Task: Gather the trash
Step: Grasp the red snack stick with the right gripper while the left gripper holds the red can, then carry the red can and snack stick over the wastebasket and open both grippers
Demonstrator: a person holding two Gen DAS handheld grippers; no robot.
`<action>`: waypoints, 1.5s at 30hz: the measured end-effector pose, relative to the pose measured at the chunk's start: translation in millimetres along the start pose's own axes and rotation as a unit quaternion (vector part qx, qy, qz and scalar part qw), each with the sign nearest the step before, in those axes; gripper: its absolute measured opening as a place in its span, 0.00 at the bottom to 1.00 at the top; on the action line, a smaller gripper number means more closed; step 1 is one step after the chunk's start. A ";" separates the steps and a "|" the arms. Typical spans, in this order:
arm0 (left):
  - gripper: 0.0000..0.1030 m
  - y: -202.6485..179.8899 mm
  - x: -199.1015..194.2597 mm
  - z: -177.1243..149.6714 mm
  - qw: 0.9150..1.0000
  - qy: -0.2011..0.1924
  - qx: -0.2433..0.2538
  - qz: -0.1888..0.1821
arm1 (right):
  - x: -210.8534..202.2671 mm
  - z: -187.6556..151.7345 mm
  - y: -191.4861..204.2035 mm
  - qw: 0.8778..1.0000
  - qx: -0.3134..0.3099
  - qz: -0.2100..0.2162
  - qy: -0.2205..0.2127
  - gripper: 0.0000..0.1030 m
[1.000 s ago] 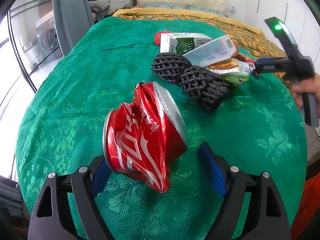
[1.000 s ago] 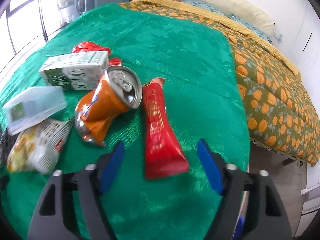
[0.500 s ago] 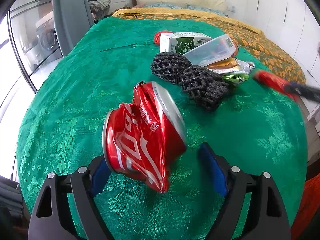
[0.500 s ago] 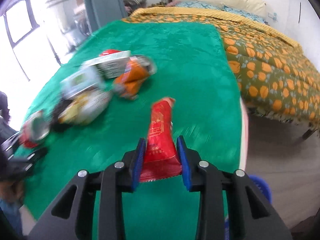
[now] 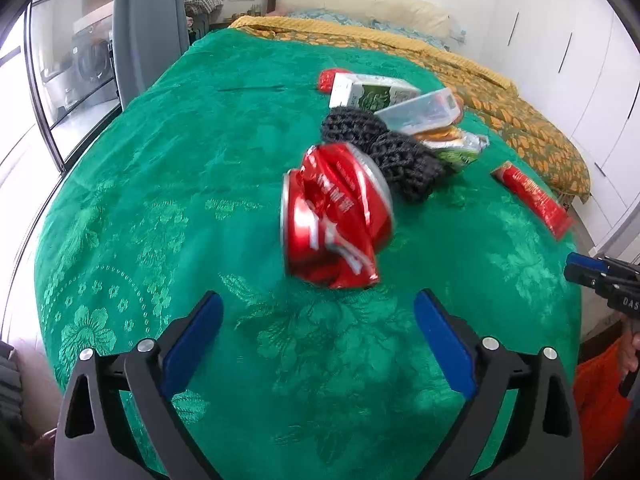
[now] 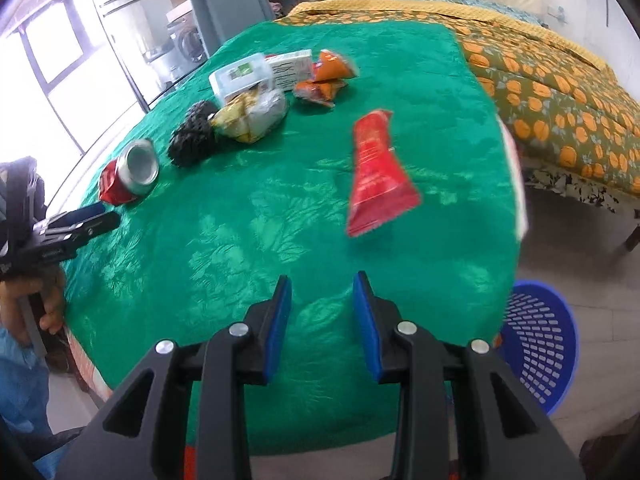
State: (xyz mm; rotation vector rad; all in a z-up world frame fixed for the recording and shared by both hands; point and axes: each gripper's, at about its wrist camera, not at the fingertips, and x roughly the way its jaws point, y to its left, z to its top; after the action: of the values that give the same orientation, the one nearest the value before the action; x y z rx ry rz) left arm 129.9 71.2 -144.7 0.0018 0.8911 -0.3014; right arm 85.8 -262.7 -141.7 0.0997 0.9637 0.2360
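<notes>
A crushed red can (image 5: 334,216) lies on the green cloth, a short way ahead of my open, empty left gripper (image 5: 318,338). The can also shows in the right wrist view (image 6: 130,174). A red snack wrapper (image 6: 376,170) lies on the cloth ahead of my right gripper (image 6: 322,318), which is open a little and holds nothing. The wrapper shows in the left wrist view (image 5: 532,198) near the table's right edge. A blue laundry-style basket (image 6: 538,338) stands on the floor at the table's right.
Further back lie two black mesh balls (image 5: 384,146), a milk carton (image 5: 370,90), a clear plastic box (image 5: 422,110), a chip bag (image 6: 250,114) and a crushed orange can (image 6: 326,78). A bed with an orange-patterned cover (image 6: 560,80) stands to the right.
My left gripper let go of the red can and drew back; the can now lies on the cloth. My right gripper released the red wrapper and drew back from it.
</notes>
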 end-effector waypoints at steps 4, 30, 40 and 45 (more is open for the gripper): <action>0.94 -10.8 1.1 11.8 1.000 -0.013 -0.009 0.005 | -11.3 21.3 -12.0 0.999 0.002 -0.020 -0.028 0.86; 0.53 -33.4 -3.3 12.5 1.000 -0.024 0.018 0.001 | -5.7 51.8 -10.6 0.999 0.007 0.045 0.004 0.13; 0.53 -139.3 -16.8 13.0 0.993 -0.018 0.072 -0.095 | -47.6 21.5 -72.7 0.995 0.079 0.042 -0.053 0.13; 0.53 -217.2 -6.1 12.1 0.981 0.006 0.112 -0.156 | -69.4 2.3 -136.1 0.991 0.118 -0.018 -0.065 0.13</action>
State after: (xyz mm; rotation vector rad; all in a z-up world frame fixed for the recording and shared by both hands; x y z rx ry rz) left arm 79.2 -136.8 -105.6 0.0721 0.8641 -0.6944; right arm 70.8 -411.6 -110.4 0.3118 0.8604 0.0808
